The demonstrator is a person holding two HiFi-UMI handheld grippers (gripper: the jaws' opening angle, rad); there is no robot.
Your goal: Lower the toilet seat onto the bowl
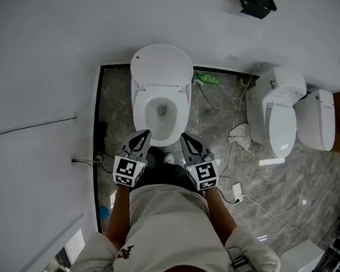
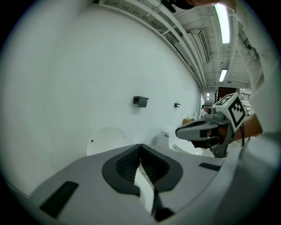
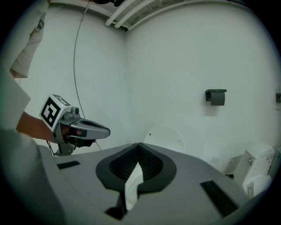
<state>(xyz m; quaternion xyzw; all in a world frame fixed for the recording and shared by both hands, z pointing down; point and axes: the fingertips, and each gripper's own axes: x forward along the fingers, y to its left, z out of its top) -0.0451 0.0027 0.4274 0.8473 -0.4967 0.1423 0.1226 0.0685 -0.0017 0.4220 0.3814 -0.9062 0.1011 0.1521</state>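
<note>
A white toilet stands against the wall, its lid (image 1: 162,64) upright and a white ring round the bowl (image 1: 160,111) lying flat. Whether that ring is the seat or the bare rim I cannot tell. My left gripper (image 1: 142,135) and right gripper (image 1: 185,138) hover side by side above the bowl's front edge, both shut with nothing between the jaws. In the left gripper view the left gripper's (image 2: 140,145) jaws meet, with the lid (image 2: 109,139) beyond and the right gripper (image 2: 180,132) alongside. In the right gripper view the right gripper (image 3: 139,144) is shut too, facing the lid (image 3: 166,138), the left gripper (image 3: 107,130) beside it.
Two more white toilets (image 1: 277,111) (image 1: 318,118) stand to the right, with a crumpled cloth (image 1: 239,134) and cables on the marble floor between. A black holder (image 1: 255,3) hangs on the back wall. A white wall (image 1: 38,93) closes the left side.
</note>
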